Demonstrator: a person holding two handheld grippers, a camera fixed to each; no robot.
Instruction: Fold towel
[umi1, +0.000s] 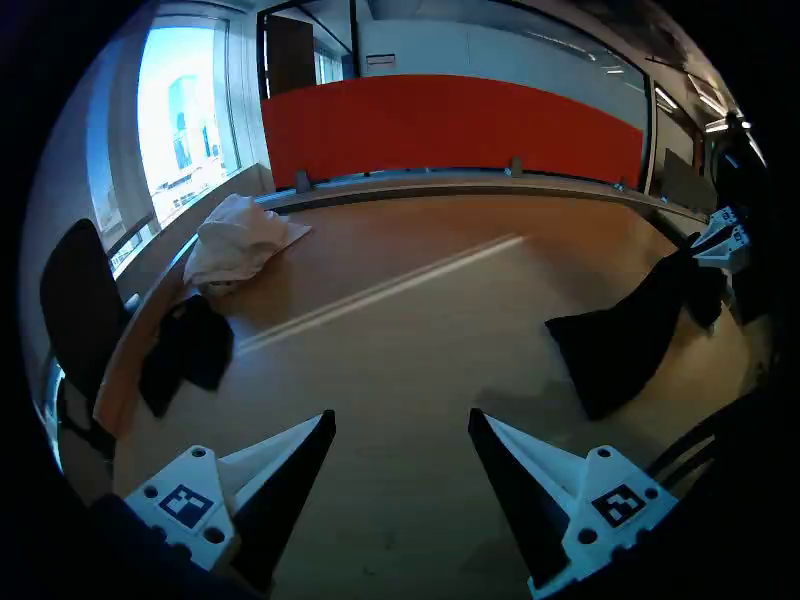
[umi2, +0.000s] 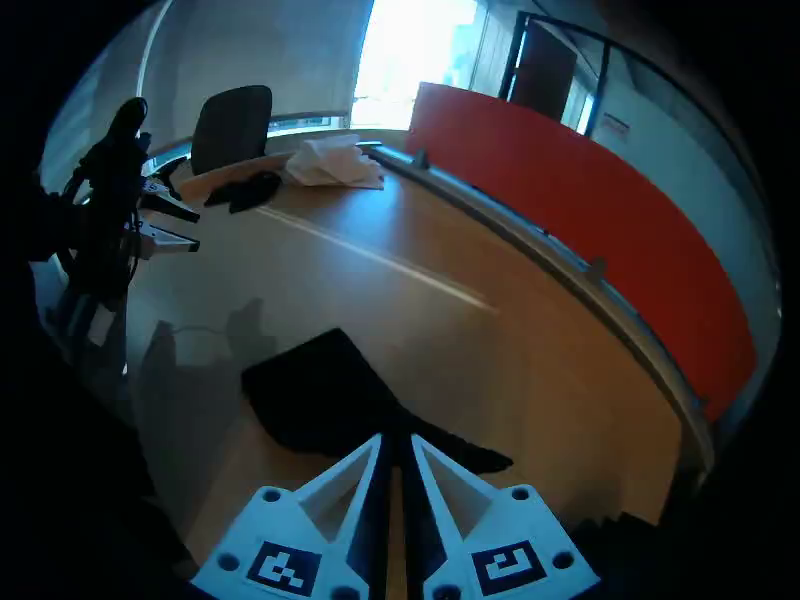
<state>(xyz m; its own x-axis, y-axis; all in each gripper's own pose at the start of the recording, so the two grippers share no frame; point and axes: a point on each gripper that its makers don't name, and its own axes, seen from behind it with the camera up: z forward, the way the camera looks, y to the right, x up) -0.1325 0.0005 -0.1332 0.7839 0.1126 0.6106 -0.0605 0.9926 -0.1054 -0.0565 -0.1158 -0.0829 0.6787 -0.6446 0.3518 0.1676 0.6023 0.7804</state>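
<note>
A black towel lies on the wooden table, and one corner of it runs up between the fingers of my right gripper, which is shut on it. In the left gripper view the same towel hangs slanted from the right gripper at the far right, its lower part resting on the table. My left gripper is open above bare table, with nothing between its fingers. In the right gripper view the left gripper is at the far left, held by a person's hand.
A pile of white towels and another black cloth lie at the table's far left end. A dark chair stands beyond that end. A red partition runs along the table's far edge.
</note>
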